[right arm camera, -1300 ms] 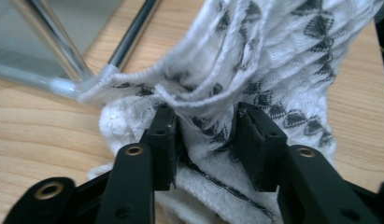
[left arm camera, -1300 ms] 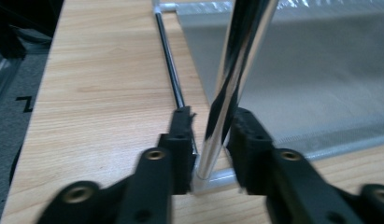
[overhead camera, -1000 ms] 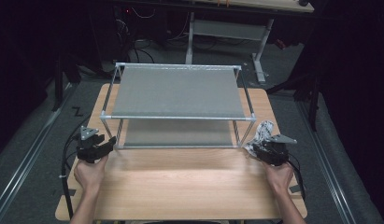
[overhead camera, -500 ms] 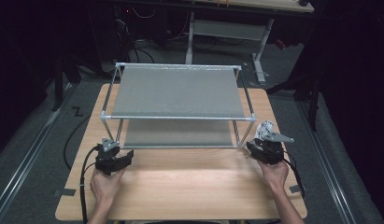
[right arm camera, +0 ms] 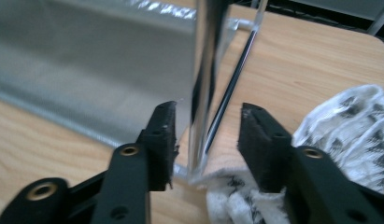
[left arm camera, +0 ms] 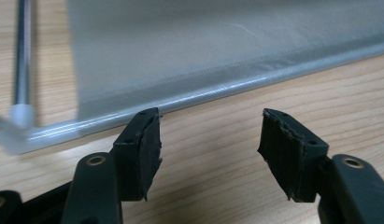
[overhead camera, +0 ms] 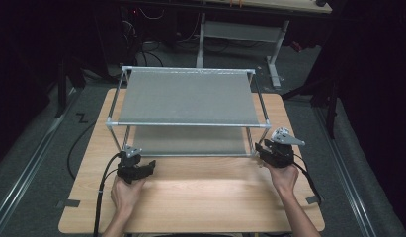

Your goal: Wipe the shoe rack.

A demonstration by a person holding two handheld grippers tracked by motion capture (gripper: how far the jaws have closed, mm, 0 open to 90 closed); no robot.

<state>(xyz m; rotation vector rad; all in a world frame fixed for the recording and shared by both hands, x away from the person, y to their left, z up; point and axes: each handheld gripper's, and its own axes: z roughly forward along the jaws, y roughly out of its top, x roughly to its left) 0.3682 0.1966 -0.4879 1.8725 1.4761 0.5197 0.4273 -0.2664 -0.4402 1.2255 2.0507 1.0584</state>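
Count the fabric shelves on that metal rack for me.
2: the upper shelf stretched across the top of the rack frame, and the lower shelf directly beneath it, just above the table.

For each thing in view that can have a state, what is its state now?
Rack: upright on the table, both grey shelves bare.
Left gripper: open, nothing between the jaws, short of the rack's bottom front bar.
Right gripper: open, jaws on either side of the rack's front right post, pads not touching it.
Wad: crumpled, at the foot of that post.
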